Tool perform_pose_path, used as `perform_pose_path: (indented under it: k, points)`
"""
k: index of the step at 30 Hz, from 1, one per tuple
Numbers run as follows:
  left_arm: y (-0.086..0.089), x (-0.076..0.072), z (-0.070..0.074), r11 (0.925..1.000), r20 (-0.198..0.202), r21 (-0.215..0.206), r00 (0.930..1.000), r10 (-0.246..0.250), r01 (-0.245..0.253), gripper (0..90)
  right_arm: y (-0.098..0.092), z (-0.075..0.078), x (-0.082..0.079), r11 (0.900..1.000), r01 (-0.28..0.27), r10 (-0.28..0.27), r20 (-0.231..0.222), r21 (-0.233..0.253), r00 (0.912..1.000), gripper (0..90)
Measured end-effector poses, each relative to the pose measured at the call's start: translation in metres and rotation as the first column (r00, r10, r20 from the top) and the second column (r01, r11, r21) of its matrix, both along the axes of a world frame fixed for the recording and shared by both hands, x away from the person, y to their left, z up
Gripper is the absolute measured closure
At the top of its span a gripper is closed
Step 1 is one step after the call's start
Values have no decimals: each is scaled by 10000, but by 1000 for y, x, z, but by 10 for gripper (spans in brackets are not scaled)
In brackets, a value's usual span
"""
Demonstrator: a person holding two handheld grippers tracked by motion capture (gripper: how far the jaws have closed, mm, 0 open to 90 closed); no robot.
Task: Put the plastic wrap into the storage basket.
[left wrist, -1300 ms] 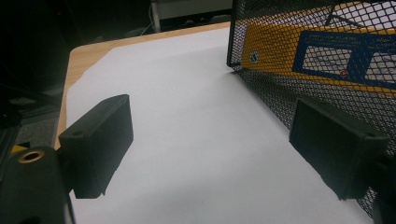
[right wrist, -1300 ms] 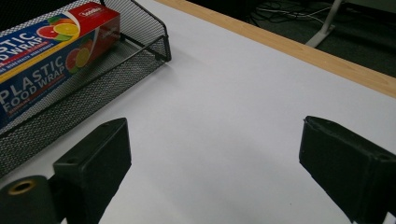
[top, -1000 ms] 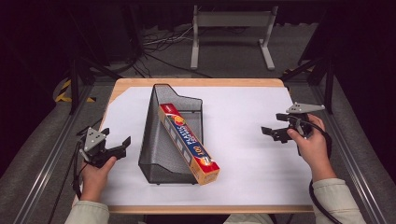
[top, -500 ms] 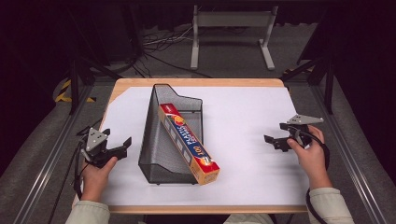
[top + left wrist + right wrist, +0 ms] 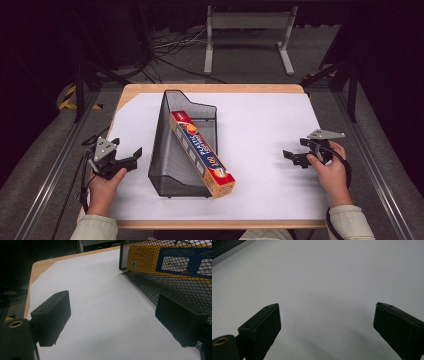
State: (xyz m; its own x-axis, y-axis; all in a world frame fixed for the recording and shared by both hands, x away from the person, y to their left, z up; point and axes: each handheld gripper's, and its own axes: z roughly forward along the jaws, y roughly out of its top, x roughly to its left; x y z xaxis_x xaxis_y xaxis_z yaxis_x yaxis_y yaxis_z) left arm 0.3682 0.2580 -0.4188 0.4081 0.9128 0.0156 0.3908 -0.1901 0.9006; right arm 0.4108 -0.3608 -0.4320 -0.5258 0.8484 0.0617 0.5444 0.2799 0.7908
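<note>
The box (image 5: 202,154) sits in the mesh rack (image 5: 165,150), leaning along its right side with the near end poking out the open front — probably why nothing needs holding: the rack walls keep it from sliding. Rack stands mid-worktop (image 5: 260,125) on the white sheet, long axis running away from you, slightly skewed. Your left gripper (image 5: 125,160) hovers low just beside the rack's left wall, not touching; fingers (image 5: 51,315) spread wide and empty, pointed forward and right toward the rack. In the left gripper view the right finger lies close against the mesh, the box's yellow-blue print visible through it. Your right gripper (image 5: 295,157) is well apart from the rack, over bare sheet near the worktop's right edge, angled in toward the middle; fingers (image 5: 260,325) spread wide too, nothing between them. Both wrists low, forearms coming in from the near edge, hands roughly level with each other. My read — the box is seated or near enough, and both hands are parked clear. If it's coming out again, the protruding near end is the obvious grab point.
</note>
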Motion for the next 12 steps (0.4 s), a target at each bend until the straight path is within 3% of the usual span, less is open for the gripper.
perform_pose_path:
  k: [3,12]
  points:
    - [0,1,-1,10000,-80,43,9999,67,-67,140,-1,-1,-2,9994,334,-335,-101,-61,9994,81]
    - [-1,1,-1,10000,-90,-29,10000,15,-15,139,-1,-3,-5,9995,317,-317,-290,-35,9991,80]
